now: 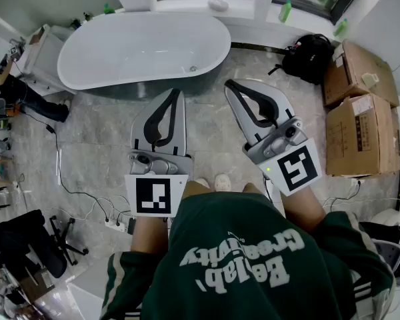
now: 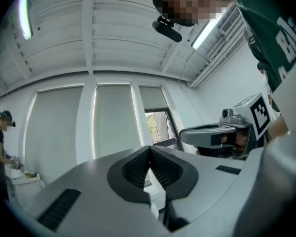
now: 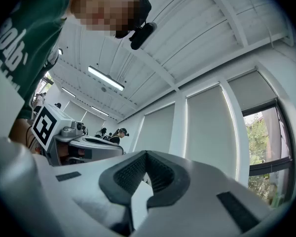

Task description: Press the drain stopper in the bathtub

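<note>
Jaws of both grippers clenched, tips meeting, nothing between. Left gripper and right gripper held side by side, apart from each other, over floor just at near side of bathtub, both pointing toward it, tipped slightly up. Drain stopper on bathtub bottom near its right end, untouched, apart from both grippers. Black backpack and cardboard boxes on floor right of bathtub.
</note>
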Demonstrator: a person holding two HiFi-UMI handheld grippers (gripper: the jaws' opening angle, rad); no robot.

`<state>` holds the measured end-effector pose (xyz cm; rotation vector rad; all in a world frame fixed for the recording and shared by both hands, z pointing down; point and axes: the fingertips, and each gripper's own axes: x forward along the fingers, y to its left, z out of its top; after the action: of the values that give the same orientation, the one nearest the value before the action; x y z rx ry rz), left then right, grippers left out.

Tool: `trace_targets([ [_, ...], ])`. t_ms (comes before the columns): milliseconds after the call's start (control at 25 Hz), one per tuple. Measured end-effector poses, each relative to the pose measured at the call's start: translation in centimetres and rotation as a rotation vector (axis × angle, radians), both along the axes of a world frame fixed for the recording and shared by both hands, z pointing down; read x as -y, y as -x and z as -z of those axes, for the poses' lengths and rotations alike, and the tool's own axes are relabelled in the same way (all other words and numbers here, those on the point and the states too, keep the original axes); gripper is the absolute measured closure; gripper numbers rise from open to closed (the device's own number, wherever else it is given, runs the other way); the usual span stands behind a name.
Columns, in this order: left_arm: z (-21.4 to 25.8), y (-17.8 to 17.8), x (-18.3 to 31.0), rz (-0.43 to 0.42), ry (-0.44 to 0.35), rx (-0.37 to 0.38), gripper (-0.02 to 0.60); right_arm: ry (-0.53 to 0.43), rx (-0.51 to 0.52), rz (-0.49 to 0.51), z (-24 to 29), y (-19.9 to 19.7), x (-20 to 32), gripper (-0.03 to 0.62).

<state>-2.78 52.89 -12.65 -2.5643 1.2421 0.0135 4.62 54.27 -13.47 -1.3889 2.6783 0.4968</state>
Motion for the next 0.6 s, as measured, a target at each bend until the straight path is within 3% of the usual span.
trace_targets([
  [600,-0.02,0.11,-0.62,0.0,0.041,-0.01,0.575,0.008,0.019,0.001,0.12,-0.06,-0.38,0.579],
])
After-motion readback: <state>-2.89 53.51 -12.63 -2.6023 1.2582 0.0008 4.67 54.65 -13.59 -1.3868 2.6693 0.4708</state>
